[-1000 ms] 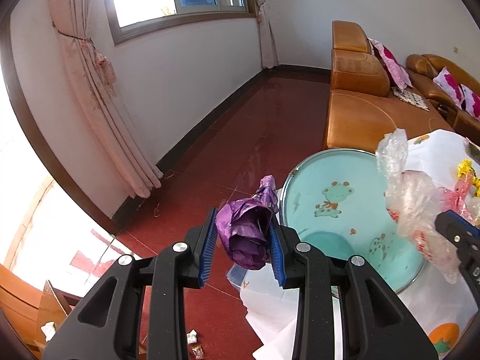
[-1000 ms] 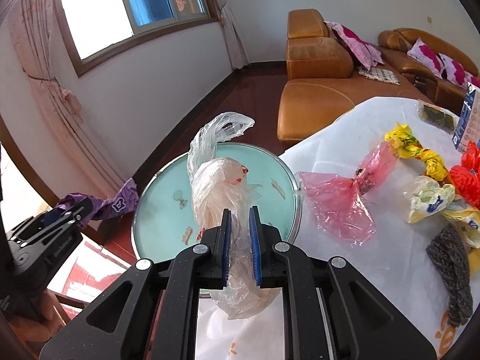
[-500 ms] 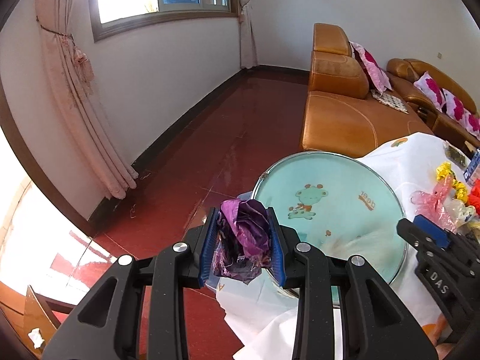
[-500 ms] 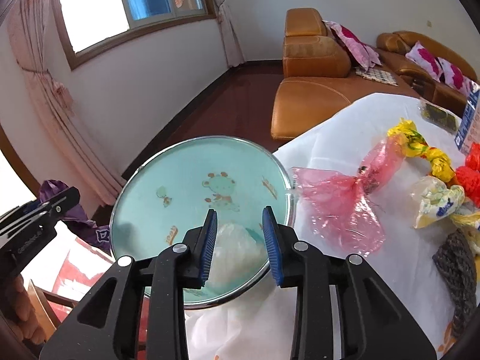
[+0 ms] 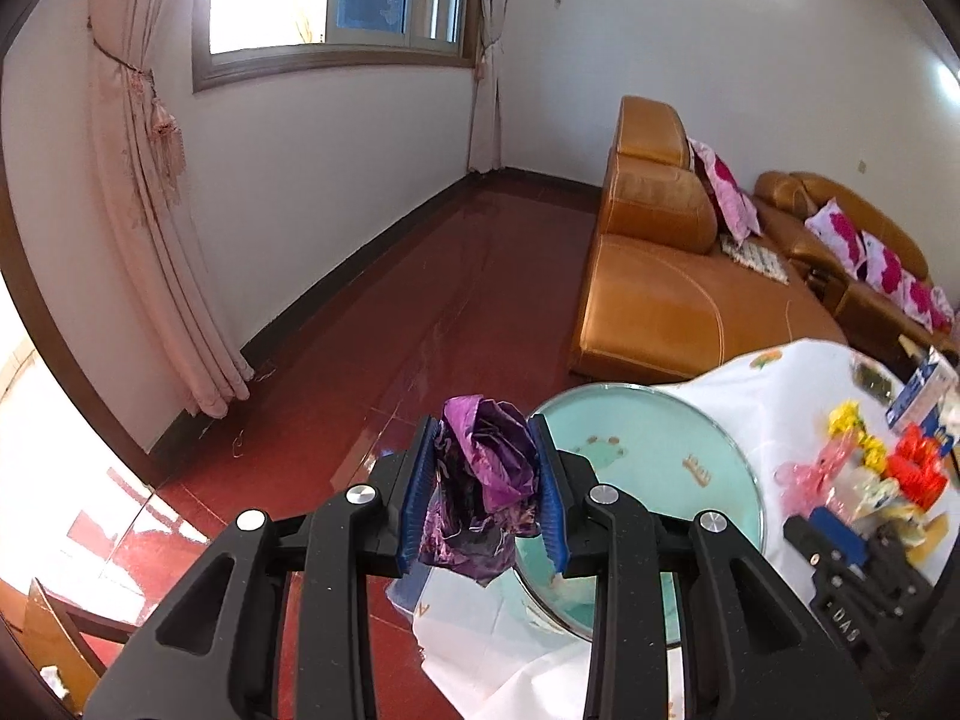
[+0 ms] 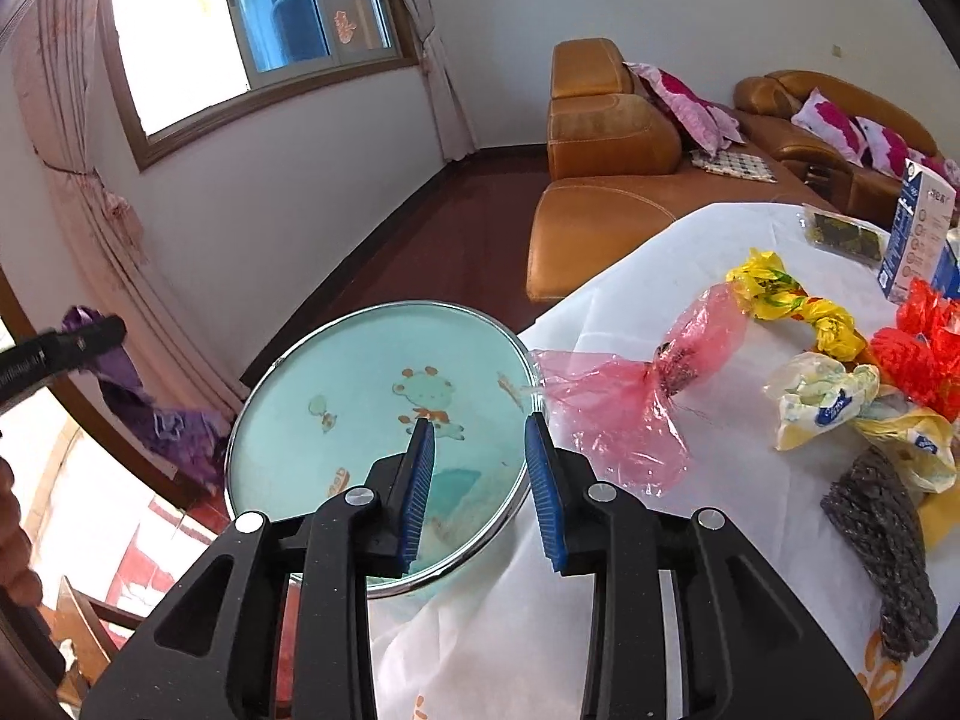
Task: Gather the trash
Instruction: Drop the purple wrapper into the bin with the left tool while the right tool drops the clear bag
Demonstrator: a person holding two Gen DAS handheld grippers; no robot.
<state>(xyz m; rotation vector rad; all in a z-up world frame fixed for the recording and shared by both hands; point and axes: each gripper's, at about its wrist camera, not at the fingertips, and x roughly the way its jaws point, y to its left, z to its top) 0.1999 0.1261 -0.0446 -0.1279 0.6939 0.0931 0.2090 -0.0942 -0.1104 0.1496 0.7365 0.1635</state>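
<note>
A: Okay, left gripper first. We see both blue pads pressed on a crumpled purple plastic wrapper; it's pinched, hanging a bit below the fingers, over the red floor just left of the basin.

B: Agreed. From the right wrist view we only catch one black finger of it at the far left edge, purple wrapper trailing under it.

A: Right gripper: fingers parted a modest way, nothing between the pads. We see it above the near rim of the round pale-green enamel basin with cartoon animal print.

B: Basin sits at the corner of the white-cloth table. We can't make out its contents clearly.

A: Outward then. Just right of the basin, touching its rim, a crumpled pink transparent plastic bag. Beyond it a twisted yellow plastic bag, a red crinkled bag, a white-yellow tissue packet wrapper, a grey knitted cloth at the near right.

B: Blue-white carton at the table's far edge. Orange leather sofa behind, pink cushions on it.
</note>
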